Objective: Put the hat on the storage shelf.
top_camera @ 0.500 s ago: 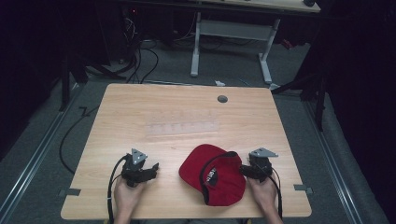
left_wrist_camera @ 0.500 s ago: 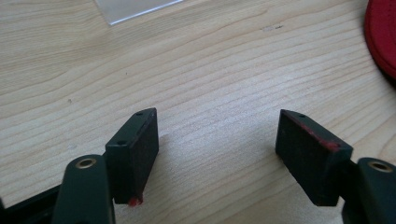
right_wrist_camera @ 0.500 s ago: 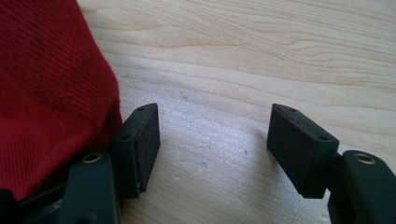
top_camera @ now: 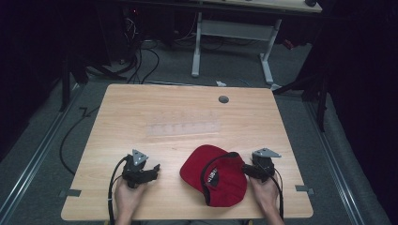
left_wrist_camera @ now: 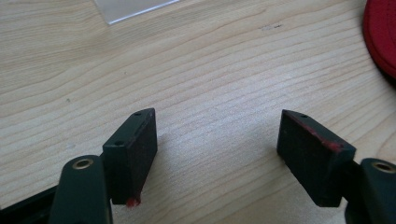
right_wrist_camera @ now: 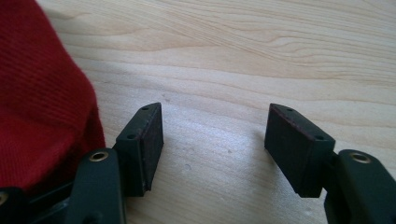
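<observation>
From above, we see the red cap [top_camera: 215,176] lying upside down at the table's [top_camera: 187,112] near edge, between the left gripper [top_camera: 151,169] and right gripper [top_camera: 246,170]. Along the left gripper's jaws we see them spread over bare wood. The right's stand apart too, empty, cap just beside.

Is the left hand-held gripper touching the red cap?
Apart. The high view shows bare table between the left hand-held gripper and the red cap; the left gripper view shows open jaws over bare wood, cap at the edge.
</observation>
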Motion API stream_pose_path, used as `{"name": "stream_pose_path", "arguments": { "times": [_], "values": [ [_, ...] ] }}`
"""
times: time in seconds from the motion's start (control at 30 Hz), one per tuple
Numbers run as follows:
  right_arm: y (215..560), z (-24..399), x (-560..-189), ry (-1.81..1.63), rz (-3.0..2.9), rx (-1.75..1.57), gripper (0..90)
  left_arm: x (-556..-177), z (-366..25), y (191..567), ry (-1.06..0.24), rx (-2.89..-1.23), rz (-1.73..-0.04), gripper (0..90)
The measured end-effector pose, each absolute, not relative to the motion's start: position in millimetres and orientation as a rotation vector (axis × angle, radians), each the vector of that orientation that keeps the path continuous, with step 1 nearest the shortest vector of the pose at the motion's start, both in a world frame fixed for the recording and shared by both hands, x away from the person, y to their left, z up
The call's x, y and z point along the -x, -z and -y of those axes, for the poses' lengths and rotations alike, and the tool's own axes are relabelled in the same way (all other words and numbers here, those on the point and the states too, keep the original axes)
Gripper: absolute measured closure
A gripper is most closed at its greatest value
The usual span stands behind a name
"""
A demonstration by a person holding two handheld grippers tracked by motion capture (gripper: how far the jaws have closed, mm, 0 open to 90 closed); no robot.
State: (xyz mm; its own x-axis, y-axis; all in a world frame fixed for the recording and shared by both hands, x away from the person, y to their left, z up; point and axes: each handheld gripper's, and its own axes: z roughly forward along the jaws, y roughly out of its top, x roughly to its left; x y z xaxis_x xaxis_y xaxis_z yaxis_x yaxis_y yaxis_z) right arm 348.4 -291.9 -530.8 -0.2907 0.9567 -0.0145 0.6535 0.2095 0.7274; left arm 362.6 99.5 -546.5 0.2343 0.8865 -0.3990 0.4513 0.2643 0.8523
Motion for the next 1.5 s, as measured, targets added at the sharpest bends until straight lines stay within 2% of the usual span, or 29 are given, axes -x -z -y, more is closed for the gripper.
{"name": "stream_pose_path", "arguments": {
  "times": [0.13, 0.23, 0.3, 0.4, 0.6, 0.77, 0.9, 1.23, 1.4, 1.5],
  "values": [
    [531, 294, -349, -0.869, -2.016, -1.503, 37.8, -363, -99, 547, -0.481, -1.358, -1.392, 28.9],
    [528, 303, -346, -0.965, -1.994, -1.52, 45.6, -363, -99, 546, -0.48, -1.358, -1.392, 28.9],
    [522, 307, -341, -1.023, -1.97, -1.507, 47.1, -363, -100, 546, -0.48, -1.359, -1.392, 28.9],
    [510, 313, -333, -1.106, -1.949, -1.469, 45.5, -363, -100, 546, -0.48, -1.359, -1.392, 28.9],
    [489, 307, -319, -1.238, -2.04, -1.367, 36.1, -363, -100, 547, -0.481, -1.362, -1.391, 28.9],
    [482, 293, -321, -1.276, -2.093, -1.298, 34.3, -363, -100, 547, -0.481, -1.362, -1.391, 28.9],
    [487, 276, -336, -1.25, -2.173, -1.277, 32.5, -363, -100, 547, -0.48, -1.364, -1.391, 28.8],
    [513, 260, -362, -1.289, -2.305, -1.321, 34.9, -363, -100, 547, -0.48, -1.363, -1.391, 28.6],
    [523, 258, -370, -1.314, -2.349, -1.325, 40.7, -363, -100, 547, -0.48, -1.362, -1.391, 28.6],
    [526, 259, -373, -1.331, -2.365, -1.321, 47.1, -363, -99, 547, -0.482, -1.362, -1.391, 28.5]
  ]
}}
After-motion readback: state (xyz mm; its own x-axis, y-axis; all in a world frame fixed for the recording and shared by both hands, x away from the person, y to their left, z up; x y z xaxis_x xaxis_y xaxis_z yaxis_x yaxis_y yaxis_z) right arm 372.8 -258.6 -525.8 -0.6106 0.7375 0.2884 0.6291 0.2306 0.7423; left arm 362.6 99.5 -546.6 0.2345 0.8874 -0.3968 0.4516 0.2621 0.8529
